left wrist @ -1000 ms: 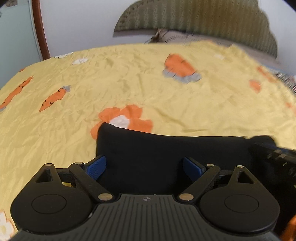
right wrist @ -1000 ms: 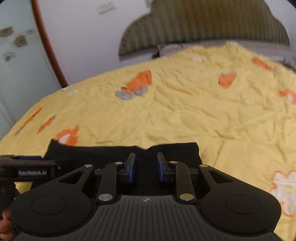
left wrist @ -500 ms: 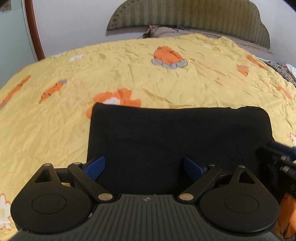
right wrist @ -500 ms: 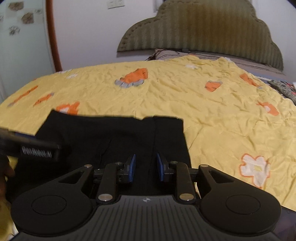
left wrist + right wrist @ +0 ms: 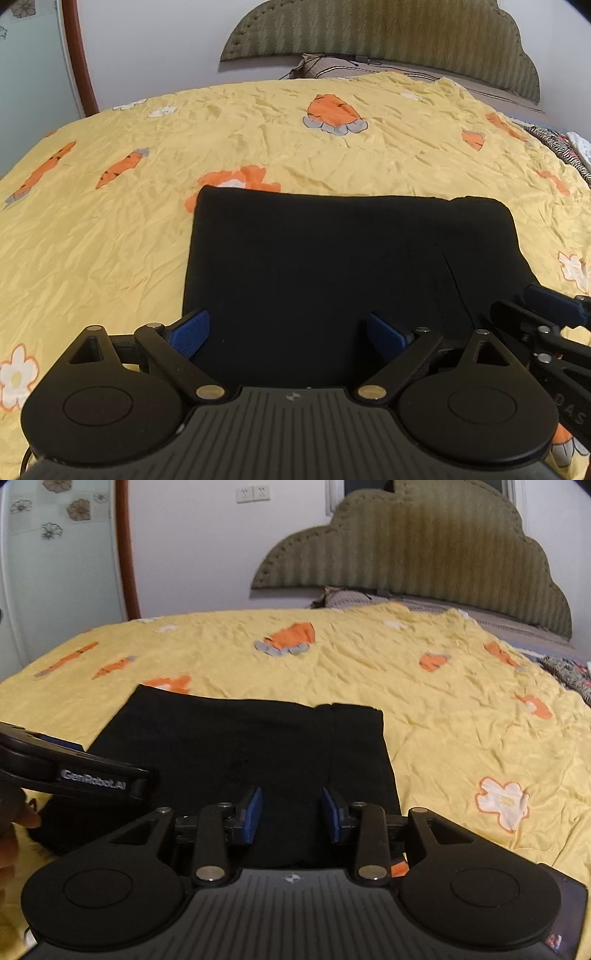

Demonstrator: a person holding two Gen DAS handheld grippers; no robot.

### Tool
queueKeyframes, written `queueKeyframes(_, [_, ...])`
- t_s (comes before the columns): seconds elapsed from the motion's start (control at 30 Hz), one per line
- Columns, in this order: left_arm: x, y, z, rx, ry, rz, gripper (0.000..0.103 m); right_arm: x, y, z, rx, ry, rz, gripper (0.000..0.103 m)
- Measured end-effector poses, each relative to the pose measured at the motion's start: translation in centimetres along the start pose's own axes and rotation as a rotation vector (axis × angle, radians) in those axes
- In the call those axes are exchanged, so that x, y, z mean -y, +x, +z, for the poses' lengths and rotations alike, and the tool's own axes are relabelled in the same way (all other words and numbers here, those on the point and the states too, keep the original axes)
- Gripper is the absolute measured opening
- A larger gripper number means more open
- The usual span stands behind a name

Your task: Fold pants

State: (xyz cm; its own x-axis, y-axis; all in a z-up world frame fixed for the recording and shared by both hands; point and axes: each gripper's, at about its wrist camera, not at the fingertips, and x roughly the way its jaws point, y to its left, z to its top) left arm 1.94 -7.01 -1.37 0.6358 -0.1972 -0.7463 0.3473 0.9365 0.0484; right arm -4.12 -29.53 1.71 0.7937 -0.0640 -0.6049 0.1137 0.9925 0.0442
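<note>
The black pants (image 5: 332,266) lie folded into a flat rectangle on the yellow bedspread (image 5: 110,229); they also fill the middle of the right wrist view as the pants (image 5: 236,746). My left gripper (image 5: 290,338) is open wide above their near edge, nothing between its blue pads. My right gripper (image 5: 291,814) hovers over the near right part of the pants with its jaws opening and nothing pinched between them. In the left wrist view the right gripper (image 5: 550,314) juts in at the right edge. The left gripper's arm (image 5: 74,771) shows at the left of the right wrist view.
The bedspread (image 5: 443,709) carries orange carrot and flower prints and stretches far on all sides. A padded headboard (image 5: 424,550) and pillows stand at the back, patterned cloth (image 5: 561,151) at the right edge. A hand (image 5: 11,830) shows at the left.
Both grippers have drawn back from the pants, so more of the folded rectangle shows. The right gripper's jaws have spread wider. The left stays wide open.
</note>
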Motion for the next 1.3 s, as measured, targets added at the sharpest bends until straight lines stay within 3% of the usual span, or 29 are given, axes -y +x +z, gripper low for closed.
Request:
queueKeyframes(0.23, [-0.3,-0.7,-1.1,-0.017,-0.018,0.007,0.095,0.2,0.8,-1.0,-0.017,-0.012,-0.043,0.034])
queueKeyframes(0.47, [0.0,-0.4,-2.0,-0.005,-0.007,0.045,0.102,0.1,1.8,-1.0,-0.004,-0.026,-0.081,0.048])
queueKeyframes(0.6, [-0.7,-1.5,-3.0,0.003,-0.023,0.012,0.103,0.3,0.0,-1.5,0.021,-0.026,-0.080,0.048])
queueKeyframes(0.73, [-1.5,-0.6,-3.6,-0.012,-0.075,-0.008,0.103,0.3,1.0,-2.1,-0.002,-0.066,-0.102,0.053])
queueKeyframes(0.8, [-2.3,-1.2,-3.4,-0.024,-0.108,-0.036,0.099,0.1,0.2,-1.7,0.005,-0.058,-0.112,0.053])
queueKeyframes(0.93, [-3.5,-3.3,-3.5,-0.004,-0.111,-0.049,0.096,0.7,-2.7,-1.5,0.052,0.002,-0.056,0.054])
queueKeyframes(1.07, [-3.3,-5.4,-3.8,0.039,-0.088,-0.019,0.097,1.5,-5.5,-1.5,0.073,0.088,0.016,0.069])
queueKeyframes(1.3, [-1.1,-7.7,-3.8,0.071,0.000,-0.016,0.098,0.0,-9.0,-1.4,0.106,0.175,0.024,0.093])
